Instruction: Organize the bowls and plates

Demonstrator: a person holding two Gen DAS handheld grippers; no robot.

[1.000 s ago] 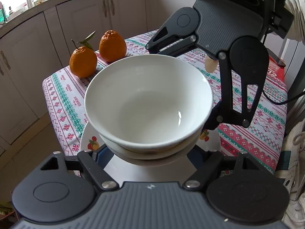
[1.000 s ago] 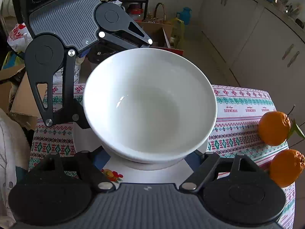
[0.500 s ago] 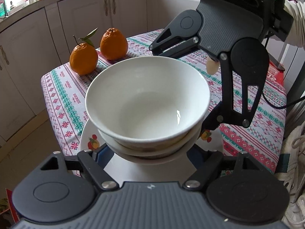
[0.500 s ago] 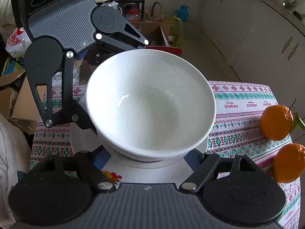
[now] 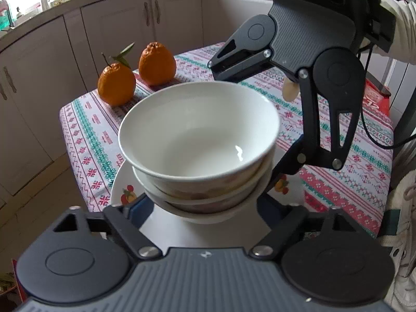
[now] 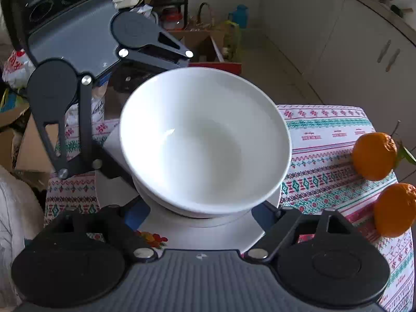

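A plain white bowl [image 5: 197, 140] sits nested on top of two other bowls, and the stack rests on a white plate [image 5: 121, 189] with fruit prints. My left gripper [image 5: 204, 202] straddles the stack from the near side. Its jaws are opening, and the blue pads [image 5: 136, 208] stand a little off the bowls. My right gripper [image 6: 199, 210] faces it from the opposite side, also opening around the same bowl stack [image 6: 205, 140]. Its pads are clear of the bowls as well. The plate [image 6: 197, 231] shows below the stack there.
Two oranges [image 5: 117, 85] [image 5: 156, 63] lie near the corner of the table, which is covered by a patterned cloth [image 5: 85, 130]. They sit to the right of the stack in the right wrist view [image 6: 374, 156]. Kitchen cabinets [image 5: 33, 83] stand beyond the table's edge.
The top bowl has sunk from just above the stack down into it. The fingers of both grippers have spread away from its sides.
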